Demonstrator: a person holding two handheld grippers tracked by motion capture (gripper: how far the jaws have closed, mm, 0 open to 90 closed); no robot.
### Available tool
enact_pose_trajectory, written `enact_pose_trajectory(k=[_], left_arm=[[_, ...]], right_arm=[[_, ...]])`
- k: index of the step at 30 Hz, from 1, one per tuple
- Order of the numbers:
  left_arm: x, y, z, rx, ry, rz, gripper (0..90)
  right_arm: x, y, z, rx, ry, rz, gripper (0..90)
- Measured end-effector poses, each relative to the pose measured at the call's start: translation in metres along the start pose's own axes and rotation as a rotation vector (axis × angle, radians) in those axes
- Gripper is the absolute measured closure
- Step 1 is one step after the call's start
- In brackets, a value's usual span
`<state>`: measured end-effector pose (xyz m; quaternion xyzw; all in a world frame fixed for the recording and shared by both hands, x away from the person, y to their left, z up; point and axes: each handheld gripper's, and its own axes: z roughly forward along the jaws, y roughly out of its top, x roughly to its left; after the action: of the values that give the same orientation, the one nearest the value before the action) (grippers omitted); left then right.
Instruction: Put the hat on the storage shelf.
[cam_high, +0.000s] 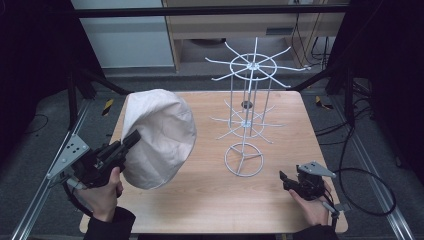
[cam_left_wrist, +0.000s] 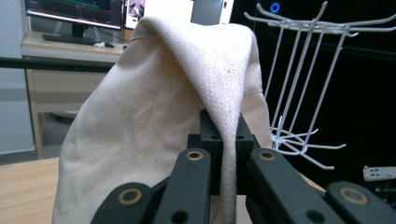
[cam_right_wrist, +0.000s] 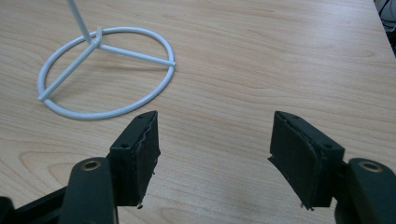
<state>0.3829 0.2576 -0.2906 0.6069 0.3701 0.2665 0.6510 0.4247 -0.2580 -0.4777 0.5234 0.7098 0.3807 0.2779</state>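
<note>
left gripper (cam_high: 131, 138) raised, jaws clamped together; right gripper (cam_right_wrist: 215, 154) low, jaws spread apart

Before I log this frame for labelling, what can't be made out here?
- Left gripper, high view: its jaw tips are buried in the cream canvas bag.
- Bag, left gripper view: bottom edge cuts off its lower part; the strap covers the jaws' contact.
- White wire display rack, right gripper view: top edge cuts off everything above its ring base.

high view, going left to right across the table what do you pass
left gripper → cloth bag, its strap pinched in that gripper → white wire rack → right gripper, jaws apart over the bare table
</note>
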Motion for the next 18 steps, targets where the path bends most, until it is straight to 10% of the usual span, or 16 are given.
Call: enact_pose_trajectory(k=[18], left_arm=[[-0.020, 0.023, -0.007, -0.150, -0.074, 0.020, 88.4]], right_arm=[[0.001, -0.001, 0.000, 0.005, -0.002, 0.006, 32.7]])
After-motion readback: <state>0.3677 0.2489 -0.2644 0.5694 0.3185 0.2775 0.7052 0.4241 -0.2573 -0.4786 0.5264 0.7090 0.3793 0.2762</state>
